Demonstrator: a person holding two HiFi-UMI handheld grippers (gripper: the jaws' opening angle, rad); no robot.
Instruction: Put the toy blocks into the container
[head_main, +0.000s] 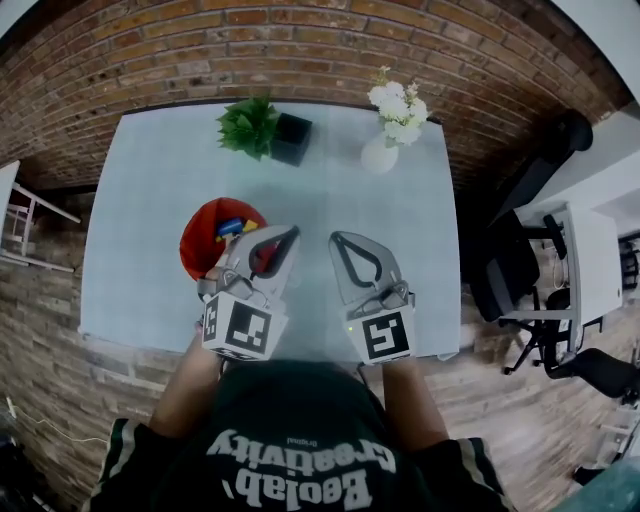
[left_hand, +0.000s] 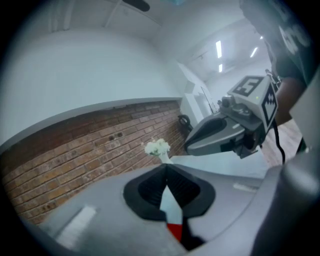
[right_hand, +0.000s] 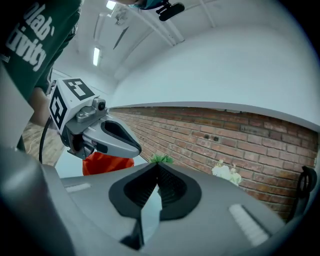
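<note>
A red container (head_main: 205, 240) stands on the pale table (head_main: 160, 190) at the left of centre, with blue and yellow toy blocks (head_main: 230, 228) inside it. My left gripper (head_main: 292, 233) hovers over the container's right rim, tips together, holding nothing. My right gripper (head_main: 335, 239) is beside it over bare table, also shut and empty. In the left gripper view the pads meet at the tip (left_hand: 166, 168), and a sliver of the red container (left_hand: 174, 231) shows below. The right gripper view has its jaws (right_hand: 157, 165) closed, with the left gripper (right_hand: 107, 137) and the container (right_hand: 107, 163) at the left.
A green plant in a black pot (head_main: 265, 130) and a white vase of flowers (head_main: 388, 135) stand at the table's far edge, against a brick wall (head_main: 300, 50). Office chairs and a desk (head_main: 560, 270) are to the right. The table's near edge runs under my grippers.
</note>
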